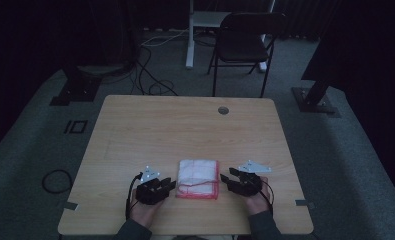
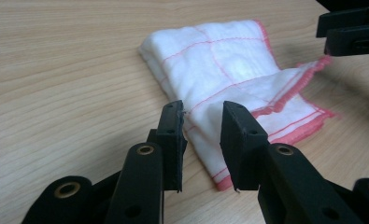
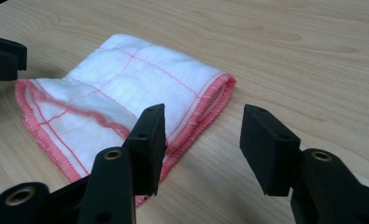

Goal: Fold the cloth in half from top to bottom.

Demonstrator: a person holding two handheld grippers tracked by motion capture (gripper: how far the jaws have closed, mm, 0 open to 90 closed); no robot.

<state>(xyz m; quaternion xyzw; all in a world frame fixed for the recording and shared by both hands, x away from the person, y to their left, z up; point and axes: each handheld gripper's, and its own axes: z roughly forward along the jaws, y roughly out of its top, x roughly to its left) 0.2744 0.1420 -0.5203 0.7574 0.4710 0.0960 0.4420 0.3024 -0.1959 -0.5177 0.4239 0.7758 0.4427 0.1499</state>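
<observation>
A folded white cloth (image 1: 199,178) with pink edging and thin pink grid lines lies near the table's front edge, between the two grippers. My left gripper (image 1: 169,184) rests just left of it, jaws open and pointed at the cloth's (image 2: 219,65) near edge; nothing is gripped between them (image 2: 202,128). My right gripper (image 1: 226,180) sits just right of the cloth (image 3: 126,84), also open (image 3: 203,137), with its left jaw over the cloth's pink hem. In each gripper view the other gripper's black jaws show at an upper corner.
The wooden table (image 1: 185,125) has a round cable hole (image 1: 223,110) at the back. Behind the table stand a black folding chair (image 1: 245,42) and a white desk leg (image 1: 190,35), with cables on the grey carpet.
</observation>
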